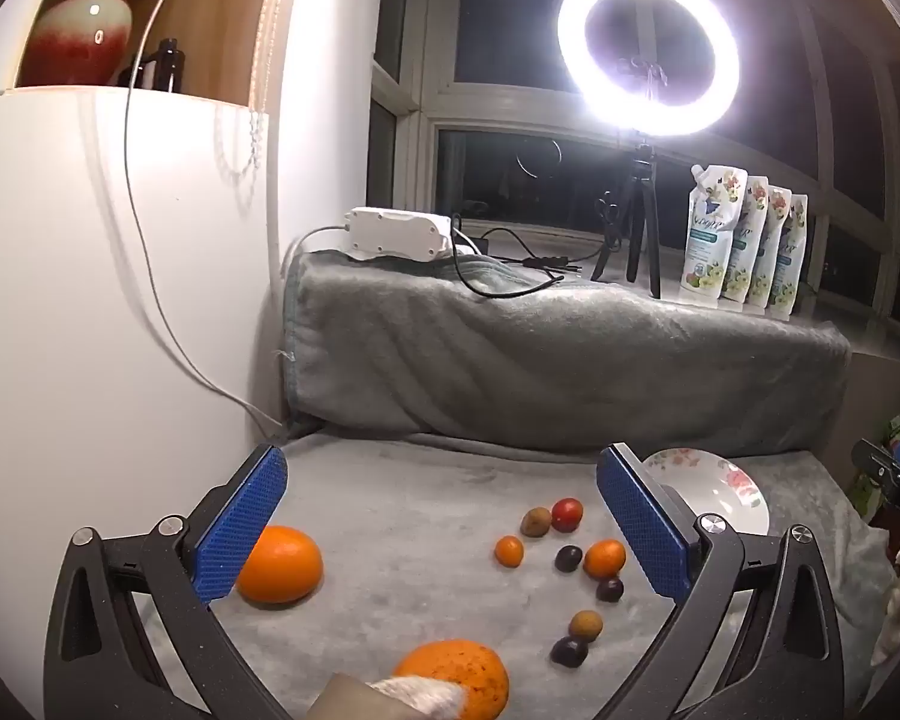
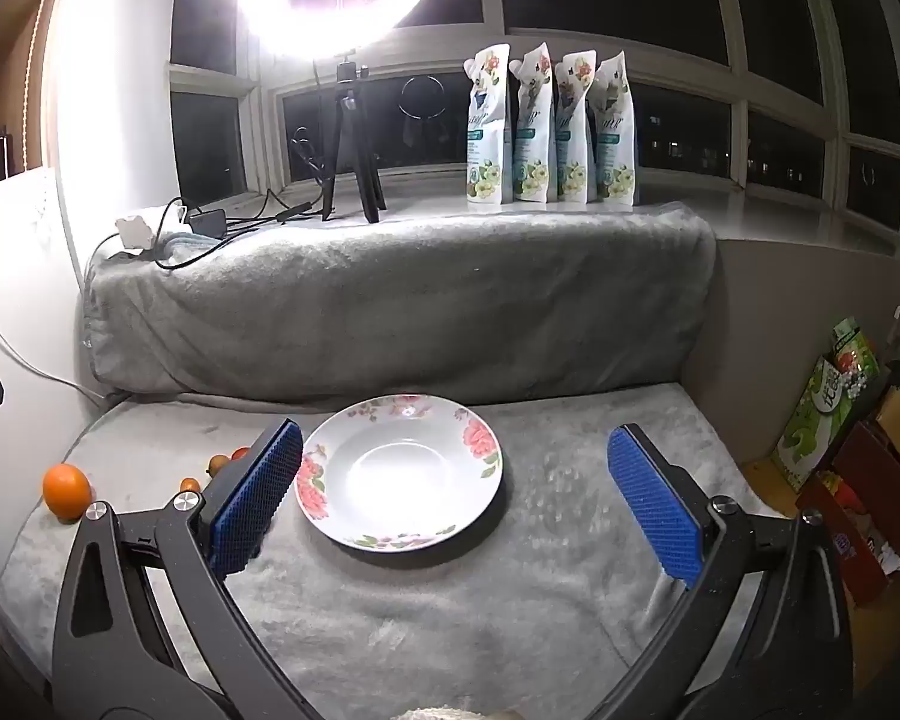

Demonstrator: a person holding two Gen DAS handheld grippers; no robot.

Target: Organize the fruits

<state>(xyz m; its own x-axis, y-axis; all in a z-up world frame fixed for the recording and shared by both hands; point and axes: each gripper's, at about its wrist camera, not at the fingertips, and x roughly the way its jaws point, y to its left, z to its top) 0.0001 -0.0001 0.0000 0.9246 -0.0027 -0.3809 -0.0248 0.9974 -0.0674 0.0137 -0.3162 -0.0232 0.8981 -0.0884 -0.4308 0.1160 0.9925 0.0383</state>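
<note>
My left gripper point(image 1: 441, 474) stands wide open above a grey blanket point(image 1: 402, 516), nothing between its blue pads. One orange point(image 1: 282, 564) lies by its left finger, a second orange point(image 1: 456, 675) at the bottom edge. Several small fruits lie toward the right: a red one point(image 1: 567, 514), small orange ones point(image 1: 604, 558), dark ones point(image 1: 568, 558) and brownish ones point(image 1: 535, 521). A white flowered plate point(image 2: 399, 471) sits empty in the right wrist view, between and just beyond the open fingers of my right gripper point(image 2: 453, 453). The plate point(image 1: 720, 489) also shows behind the left gripper's right finger.
A blanket-covered ledge point(image 2: 390, 300) rises behind the work surface, carrying a ring light on a tripod point(image 1: 645, 54), a white power strip point(image 1: 399, 234) with cables, and several refill pouches point(image 2: 549, 126). A white cabinet point(image 1: 90, 276) stands left. Boxes point(image 2: 828, 414) sit right.
</note>
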